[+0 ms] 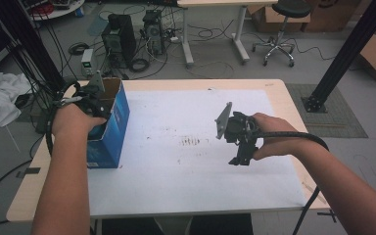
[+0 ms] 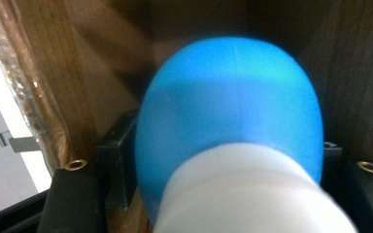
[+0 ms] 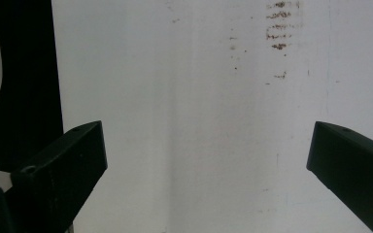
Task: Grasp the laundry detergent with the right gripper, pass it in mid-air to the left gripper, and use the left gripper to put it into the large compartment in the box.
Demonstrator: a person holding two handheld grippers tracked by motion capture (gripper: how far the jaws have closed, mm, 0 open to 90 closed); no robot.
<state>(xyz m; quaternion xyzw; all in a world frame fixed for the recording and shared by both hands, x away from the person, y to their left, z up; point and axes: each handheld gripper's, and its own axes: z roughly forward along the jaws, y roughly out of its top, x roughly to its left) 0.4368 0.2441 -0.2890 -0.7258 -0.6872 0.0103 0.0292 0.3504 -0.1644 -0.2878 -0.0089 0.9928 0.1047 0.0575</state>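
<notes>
A blue carton [image 1: 120,122] with its top open stands at the table's left edge. My left gripper [image 1: 94,104] reaches down into it, with the person's hand on top. In the left gripper view a rounded blue object with a white end [image 2: 233,126] fills the space between the two black jaws of my left gripper [image 2: 228,158], and I see no gap on either side. Brown cardboard walls [image 2: 48,82] surround it. My right gripper [image 1: 238,157] hovers right of the table's middle, pointing down. My right gripper [image 3: 206,155] stands wide open with nothing between its jaws.
A large white sheet [image 1: 186,161] covers most of the wooden table [image 1: 284,93], with dark smudges [image 1: 191,142] near its middle. Black cables trail from both grippers. Beyond the table are computer towers [image 1: 120,36], a stool [image 1: 279,29] and black frame posts [image 1: 352,49].
</notes>
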